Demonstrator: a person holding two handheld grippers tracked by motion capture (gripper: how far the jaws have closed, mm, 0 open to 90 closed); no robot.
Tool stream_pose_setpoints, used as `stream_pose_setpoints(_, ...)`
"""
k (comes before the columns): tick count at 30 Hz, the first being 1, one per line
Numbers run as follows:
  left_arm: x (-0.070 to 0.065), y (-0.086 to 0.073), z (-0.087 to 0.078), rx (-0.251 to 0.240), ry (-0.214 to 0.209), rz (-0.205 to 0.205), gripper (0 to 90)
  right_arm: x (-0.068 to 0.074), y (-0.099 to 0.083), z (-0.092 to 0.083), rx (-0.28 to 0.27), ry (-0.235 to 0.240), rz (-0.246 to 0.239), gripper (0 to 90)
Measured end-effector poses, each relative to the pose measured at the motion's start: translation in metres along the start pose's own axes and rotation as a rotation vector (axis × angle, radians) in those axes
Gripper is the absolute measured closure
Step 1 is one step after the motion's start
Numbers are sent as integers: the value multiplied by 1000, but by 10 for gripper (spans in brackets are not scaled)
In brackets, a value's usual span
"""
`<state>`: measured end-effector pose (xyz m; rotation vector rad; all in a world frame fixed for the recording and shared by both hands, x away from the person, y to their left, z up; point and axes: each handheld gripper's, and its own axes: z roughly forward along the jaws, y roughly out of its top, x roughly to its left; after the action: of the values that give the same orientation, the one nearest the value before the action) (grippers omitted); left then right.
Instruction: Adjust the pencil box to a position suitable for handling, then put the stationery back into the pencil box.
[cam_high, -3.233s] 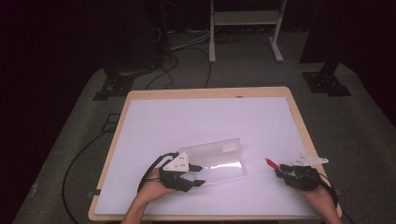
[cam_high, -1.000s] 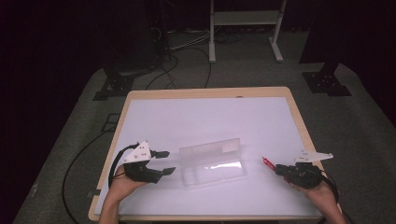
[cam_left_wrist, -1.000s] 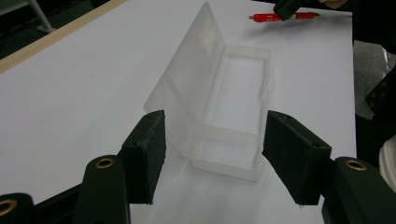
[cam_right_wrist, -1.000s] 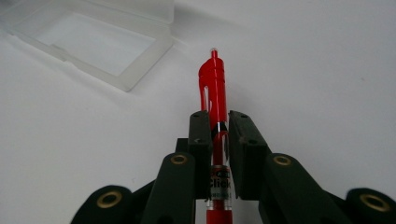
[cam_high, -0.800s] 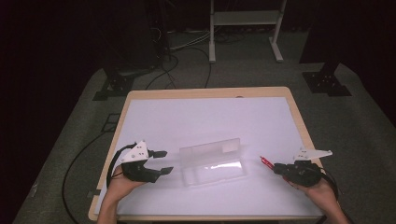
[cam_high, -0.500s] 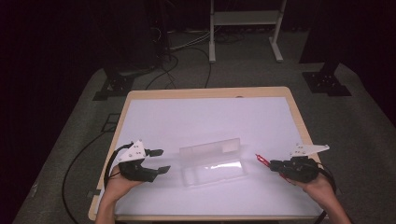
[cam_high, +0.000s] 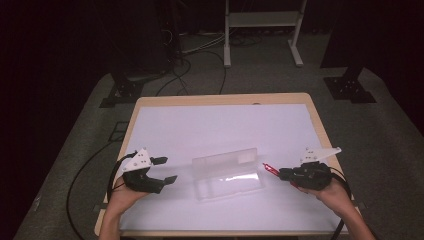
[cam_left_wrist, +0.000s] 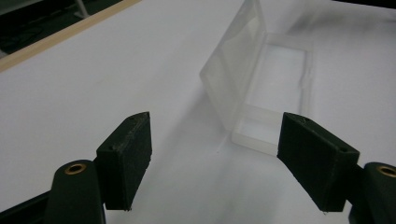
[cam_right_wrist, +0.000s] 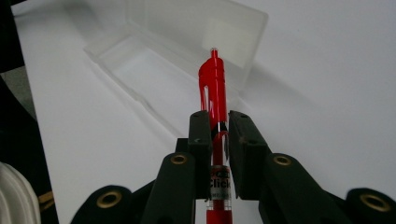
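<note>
A clear plastic pencil case (cam_high: 227, 173) lies open on the white table top, its lid (cam_high: 225, 160) standing up along the far side. Through the left gripper view the case (cam_left_wrist: 261, 88) is empty. My left gripper (cam_high: 165, 170) is open, a short way left of the case, with nothing between its jaws (cam_left_wrist: 215, 158). My right gripper (cam_high: 281, 174) is shut on a red pen (cam_high: 271, 170), just right of the case. In the right gripper view the red pen (cam_right_wrist: 214, 88) sticks out past the jaws and points at the case (cam_right_wrist: 173, 51).
The white sheet (cam_high: 220, 130) covers a table with a wooden rim (cam_high: 225, 99). Cables (cam_high: 190, 65) and stand feet (cam_high: 120, 95) lie on the dark floor beyond the far edge. A white frame (cam_high: 260, 30) stands farther back.
My left gripper has let go of the case and drawn back to the left, now open. My right gripper has brought the red pen slightly closer to the case's right end.
</note>
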<state>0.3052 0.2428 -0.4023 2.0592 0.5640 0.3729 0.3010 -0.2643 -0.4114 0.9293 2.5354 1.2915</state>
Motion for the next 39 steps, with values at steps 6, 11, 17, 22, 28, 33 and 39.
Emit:
stream_pose_setpoints(6, 4, -3, -4, -4, 31, -26, 212, 7, 24, 8, 17, 45, -61, 792)
stream_pose_setpoints(11, 5, -3, -7, -12, 38, -30, 200, 10, 36, 16, 25, 65, -96, 792)
stream_pose_setpoints(17, 6, -3, -9, -22, 41, -31, 193, 14, 44, 26, 40, 88, -125, 792)
stream_pose_setpoints(22, 7, -3, -10, -20, 47, -32, 191, 16, 48, 30, 45, 106, -138, 792)
stream_pose_setpoints(28, 9, -6, -12, -23, 60, -44, 189, 19, 55, 37, 53, 133, -168, 792)
stream_pose_setpoints(33, 10, -7, -12, -23, 64, -51, 188, 23, 59, 44, 63, 153, -196, 792)
stream_pose_setpoints(39, 9, -7, -13, -23, 66, -50, 187, 24, 64, 53, 70, 175, -211, 791)
